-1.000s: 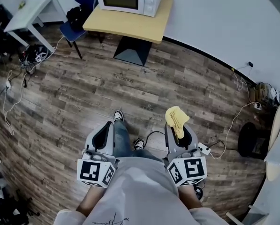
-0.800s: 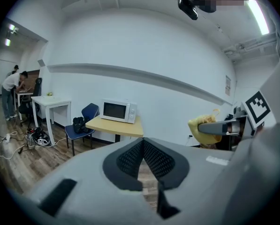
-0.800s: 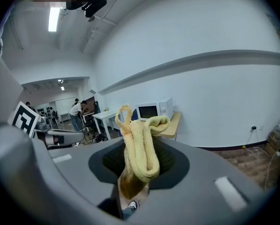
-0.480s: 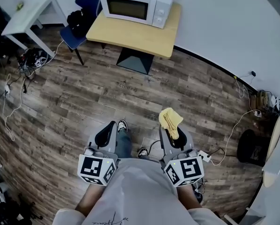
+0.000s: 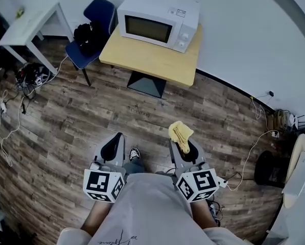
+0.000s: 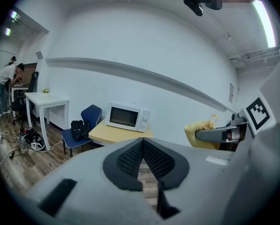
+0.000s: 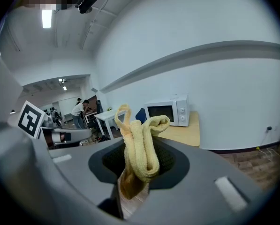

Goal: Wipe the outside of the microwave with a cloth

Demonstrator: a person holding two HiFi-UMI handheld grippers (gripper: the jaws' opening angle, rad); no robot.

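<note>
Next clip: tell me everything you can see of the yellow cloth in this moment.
The yellow cloth looks like a soft terry rag, folded into thick bunched loops. It is pinched between the jaws of the right tongs, which are shut on it. Its folded top sticks up past the jaw tips, with one loose corner curling higher, and a darker end hangs below the pads. Nothing else touches it. It is held in the air over the wooden floor, well short of the microwave.

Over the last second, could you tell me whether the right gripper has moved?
Yes: the right gripper, shut on the yellow cloth, has come closer to the wooden table across the floor.
</note>
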